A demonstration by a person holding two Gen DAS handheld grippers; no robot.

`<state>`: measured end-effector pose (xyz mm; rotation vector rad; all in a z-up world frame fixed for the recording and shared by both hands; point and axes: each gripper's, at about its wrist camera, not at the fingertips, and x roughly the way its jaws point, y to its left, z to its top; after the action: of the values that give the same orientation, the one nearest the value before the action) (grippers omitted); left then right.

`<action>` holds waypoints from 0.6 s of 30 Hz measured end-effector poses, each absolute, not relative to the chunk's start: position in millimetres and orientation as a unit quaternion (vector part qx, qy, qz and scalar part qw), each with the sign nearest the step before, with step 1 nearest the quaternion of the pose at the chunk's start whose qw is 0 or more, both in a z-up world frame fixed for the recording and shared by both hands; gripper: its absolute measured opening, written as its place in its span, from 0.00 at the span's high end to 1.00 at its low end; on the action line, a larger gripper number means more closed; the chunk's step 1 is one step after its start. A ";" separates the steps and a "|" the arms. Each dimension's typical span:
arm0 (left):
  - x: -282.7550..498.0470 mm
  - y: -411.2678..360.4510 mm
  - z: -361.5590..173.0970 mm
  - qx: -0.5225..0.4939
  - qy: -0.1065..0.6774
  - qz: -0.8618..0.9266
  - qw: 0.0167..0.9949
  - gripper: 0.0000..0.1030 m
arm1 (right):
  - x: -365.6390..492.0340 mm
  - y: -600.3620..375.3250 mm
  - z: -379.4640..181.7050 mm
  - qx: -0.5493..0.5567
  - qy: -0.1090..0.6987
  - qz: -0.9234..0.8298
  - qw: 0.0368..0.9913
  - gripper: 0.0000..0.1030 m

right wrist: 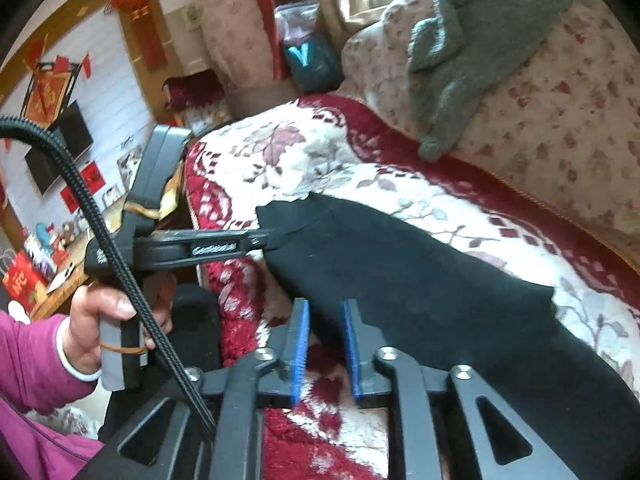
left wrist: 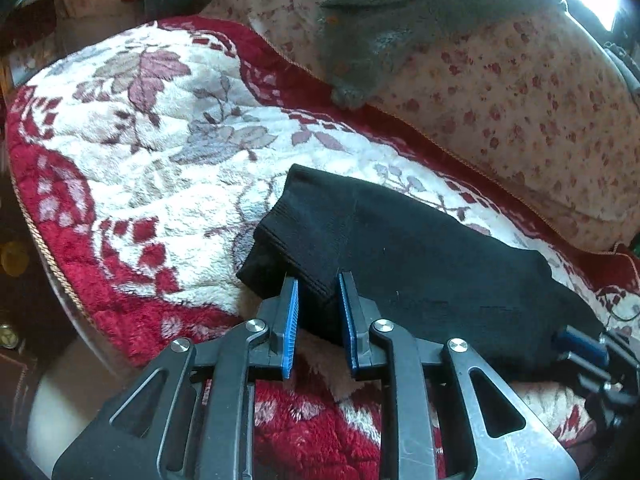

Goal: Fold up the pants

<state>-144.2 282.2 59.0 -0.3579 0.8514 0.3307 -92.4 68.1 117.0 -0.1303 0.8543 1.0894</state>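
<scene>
Two grippers, left gripper [left wrist: 318, 280] clamped on black pants [left wrist: 400, 248], right gripper [right wrist: 326, 306] likewise; soft, limp, light cloth, best pinched at hem corners

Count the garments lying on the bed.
2. The black pants lie on the red-and-white blanket at the near edge; a grey knit garment is draped over the floral bedding behind. Others may be hidden.
</scene>
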 end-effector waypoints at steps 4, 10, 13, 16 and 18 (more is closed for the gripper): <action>-153.0 278.1 70.3 -0.147 0.395 0.185 0.888 0.82 | -81.8 53.9 108.6 -0.033 0.420 0.479 0.770 0.68; -149.4 265.4 79.5 -0.128 0.396 0.182 0.891 0.82 | -73.2 15.3 99.5 0.033 0.447 0.443 0.777 0.66; -142.7 248.8 84.1 -0.122 0.393 0.165 0.896 0.82 | -70.0 -7.4 101.1 0.053 0.447 0.417 0.790 0.64; -131.0 222.5 88.9 -0.111 0.393 0.138 0.902 0.82 | -68.5 -31.4 105.5 0.063 0.445 0.393 0.803 0.62; -123.1 205.6 92.6 -0.105 0.392 0.120 0.906 0.82 | -68.1 -48.9 109.4 0.070 0.443 0.375 0.811 0.59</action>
<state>-123.1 205.6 92.6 -0.2171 0.8103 0.2470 -68.1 -48.9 109.4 0.1486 0.9467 0.8002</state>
